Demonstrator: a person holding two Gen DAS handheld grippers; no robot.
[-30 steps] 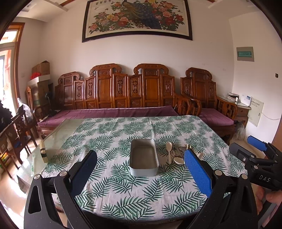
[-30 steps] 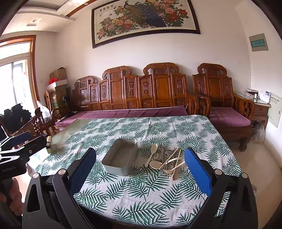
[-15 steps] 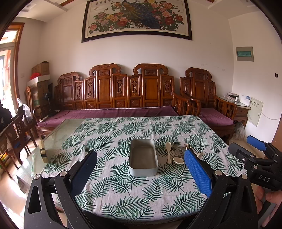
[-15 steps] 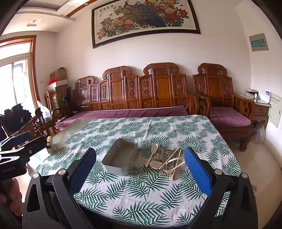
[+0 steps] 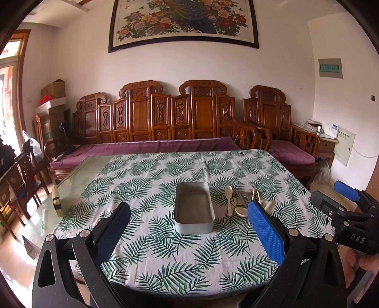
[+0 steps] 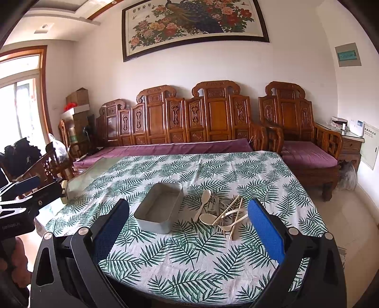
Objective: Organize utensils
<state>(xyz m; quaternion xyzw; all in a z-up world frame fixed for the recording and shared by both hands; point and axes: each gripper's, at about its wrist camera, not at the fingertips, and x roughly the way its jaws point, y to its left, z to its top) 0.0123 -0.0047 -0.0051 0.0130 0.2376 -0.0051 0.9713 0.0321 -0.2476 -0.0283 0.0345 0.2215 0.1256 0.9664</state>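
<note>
Nothing moved; left claw (image 5: 189,229), right claw (image 6: 189,227) spread wide, empty, above tablecloth (image 6: 189,260).

A home living room: a carved wooden bench (image 5: 165,123) with purple cushions along the far wall, a framed flower painting (image 5: 182,22) above, and a leaf-print tablecloth (image 5: 165,248) near.

Left gripper (image 5: 189,227) spread wide, empty, above tablecloth (image 5: 151,180); metal tray (image 5: 193,208) ahead, spoons (image 5: 229,199) beside.
</note>
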